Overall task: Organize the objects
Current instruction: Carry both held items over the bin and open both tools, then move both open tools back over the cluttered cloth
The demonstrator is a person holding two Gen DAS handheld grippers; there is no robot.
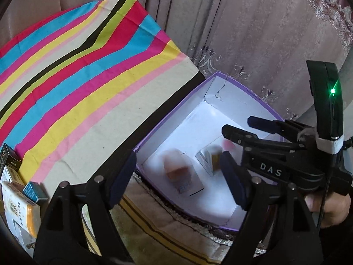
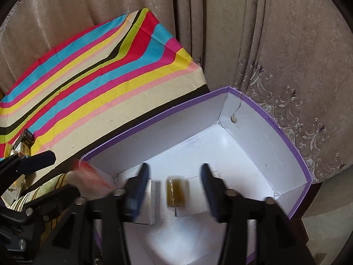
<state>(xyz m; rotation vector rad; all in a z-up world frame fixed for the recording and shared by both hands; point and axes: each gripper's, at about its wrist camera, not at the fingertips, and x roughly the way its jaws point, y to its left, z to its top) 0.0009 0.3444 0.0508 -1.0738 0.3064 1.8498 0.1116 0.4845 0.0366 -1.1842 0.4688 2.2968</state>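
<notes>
- Putting small boxes into the purple box [image 2: 293, 145] looks partly done; that is my guess from how things lie.
- Two small packs are already inside on its white floor: a white one [image 1: 187, 176] and one with a yellow-brown end [image 2: 175, 191]. Both look blurry.
- The right gripper [image 2: 174, 190] hangs over the purple box with its jaws wide apart and nothing between them.
- The left gripper [image 1: 176, 176] is also wide apart and holds nothing. It hangs near the front corner of the purple box.
- More small boxes [image 1: 19, 201] wait on the striped cloth [image 1: 88, 88], well apart from the purple box.
- Those likely go in next.
</notes>
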